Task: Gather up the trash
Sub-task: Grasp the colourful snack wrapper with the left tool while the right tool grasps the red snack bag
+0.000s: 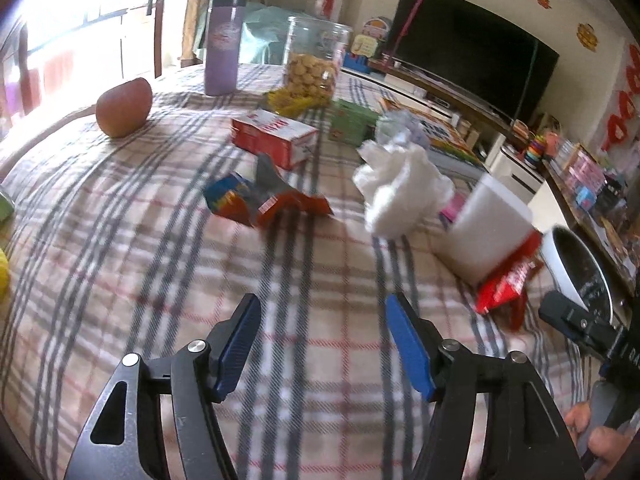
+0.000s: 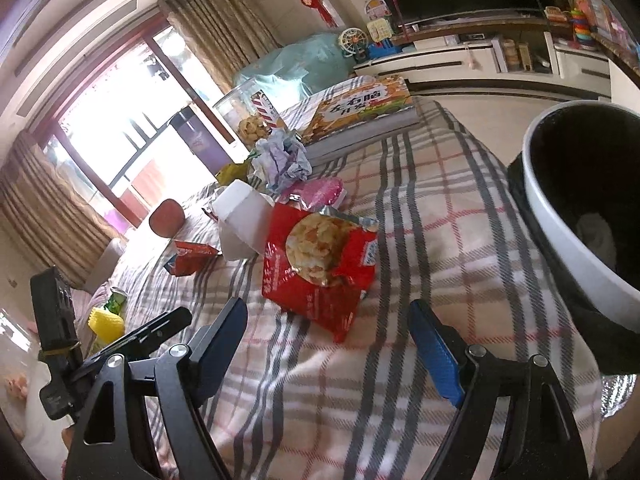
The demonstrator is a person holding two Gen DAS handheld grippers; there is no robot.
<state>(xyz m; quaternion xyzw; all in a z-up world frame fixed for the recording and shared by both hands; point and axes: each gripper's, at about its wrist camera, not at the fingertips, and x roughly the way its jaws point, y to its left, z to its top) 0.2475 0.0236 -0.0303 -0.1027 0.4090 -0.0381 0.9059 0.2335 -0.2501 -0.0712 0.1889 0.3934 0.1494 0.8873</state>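
Little of the collecting appears done: something pale — perhaps one tissue — is dimly seen inside the white-rimmed bin (image 2: 560,216) at the right edge of the right wrist view, while the red snack bag (image 2: 320,264), the crumpled white tissue (image 1: 400,192) and the orange-blue wrapper (image 1: 260,200) are left lying on the checked table (image 1: 200,300). Both the left gripper (image 1: 322,340) and the right gripper (image 2: 328,340) are held released and empty over bare cloth. A white carton (image 1: 484,232) is pressed against the red bag — and an apple (image 1: 124,106), a cookie jar (image 1: 312,64) and a purple bottle (image 1: 222,42) at upper left are to be spared.
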